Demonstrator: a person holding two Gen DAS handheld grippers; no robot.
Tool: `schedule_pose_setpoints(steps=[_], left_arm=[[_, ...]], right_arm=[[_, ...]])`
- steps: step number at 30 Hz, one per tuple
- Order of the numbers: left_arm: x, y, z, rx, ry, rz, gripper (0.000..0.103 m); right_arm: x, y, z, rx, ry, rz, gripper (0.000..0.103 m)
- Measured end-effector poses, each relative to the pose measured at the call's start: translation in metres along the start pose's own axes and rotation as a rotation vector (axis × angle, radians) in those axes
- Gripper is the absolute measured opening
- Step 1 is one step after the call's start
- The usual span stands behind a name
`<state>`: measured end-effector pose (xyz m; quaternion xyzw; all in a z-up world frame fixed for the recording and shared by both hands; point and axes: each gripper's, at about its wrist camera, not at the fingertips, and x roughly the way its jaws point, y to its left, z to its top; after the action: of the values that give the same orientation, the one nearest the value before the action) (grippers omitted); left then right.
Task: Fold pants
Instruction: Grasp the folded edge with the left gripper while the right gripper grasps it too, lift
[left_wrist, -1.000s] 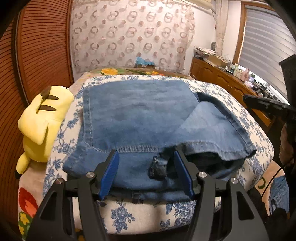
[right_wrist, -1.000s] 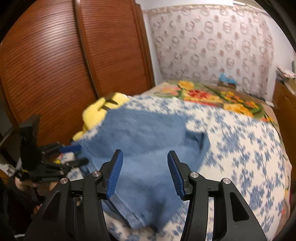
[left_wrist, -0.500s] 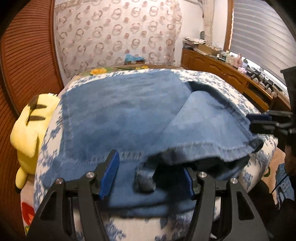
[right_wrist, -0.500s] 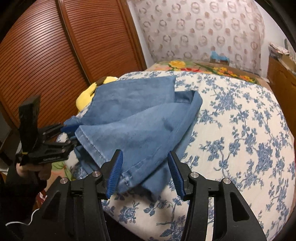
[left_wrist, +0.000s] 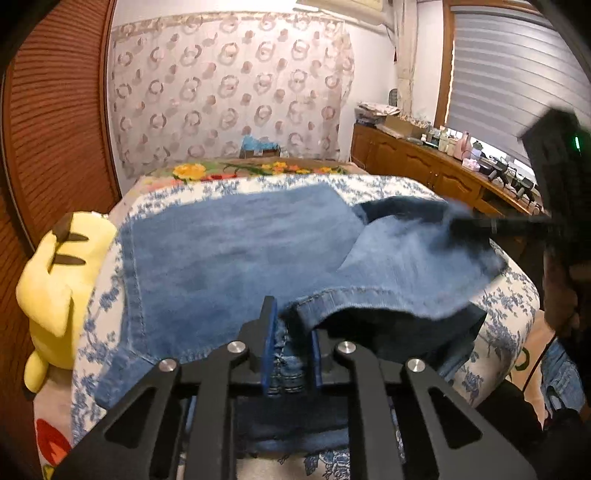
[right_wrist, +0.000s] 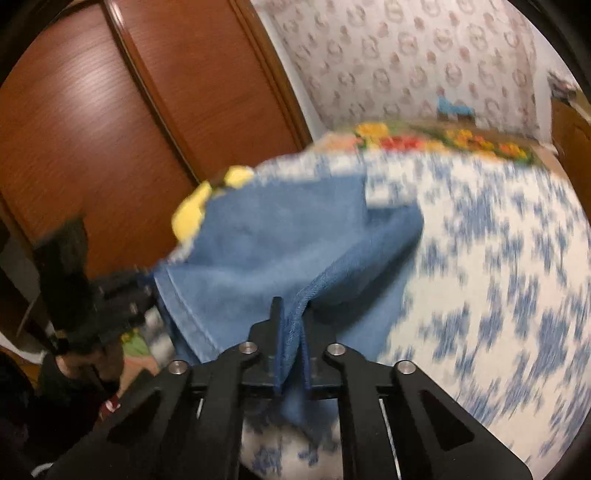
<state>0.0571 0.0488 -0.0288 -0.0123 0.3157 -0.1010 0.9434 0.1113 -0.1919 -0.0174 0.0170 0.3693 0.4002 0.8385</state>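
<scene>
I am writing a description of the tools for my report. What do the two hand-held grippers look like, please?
Both the left gripper and the right gripper look alike: black angular frames with triangular cut-outs, silver round bolts at the joints, and flat blue pads on the fingers. Seen from the left wrist, the right unit's black body carries a small green light.

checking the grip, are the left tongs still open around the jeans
No, the left tongs have just been closing and now pinch the jeans at their bunched near edge.

Both tongs, left (left_wrist: 290, 354) and right (right_wrist: 290, 354), have just closed, apparently pinching the jeans' (left_wrist: 236, 258) near edges.
</scene>
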Motion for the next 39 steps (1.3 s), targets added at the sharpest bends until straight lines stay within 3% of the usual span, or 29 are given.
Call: schedule_pose_setpoints(steps=[8,11,15,22,28,39], left_arm=[[-0.033,0.001,0.026,0.002,-0.078,-0.037,0.008],[-0.046,0.001,0.046,0.007,-0.111,-0.063,0.008],[-0.06,0.0,0.062,0.017,-0.141,-0.078,0.008],[-0.072,0.006,0.057,-0.001,-0.13,-0.081,0.008],[-0.077,0.015,0.042,-0.011,-0.087,-0.064,0.008],[-0.05,0.037,0.001,-0.063,0.023,-0.03,0.008]], right_arm=[[-0.02,0.04,0.085,-0.181,-0.121,-0.037,0.001],[-0.019,0.055,0.106,-0.249,-0.205,-0.106,0.001],[-0.007,0.061,0.127,-0.257,-0.224,-0.118,0.001],[0.014,0.06,0.146,-0.24,-0.192,-0.097,0.001],[0.047,0.08,0.152,-0.303,-0.153,-0.084,0.001],[0.125,0.106,0.143,-0.308,-0.017,-0.045,0.001]])
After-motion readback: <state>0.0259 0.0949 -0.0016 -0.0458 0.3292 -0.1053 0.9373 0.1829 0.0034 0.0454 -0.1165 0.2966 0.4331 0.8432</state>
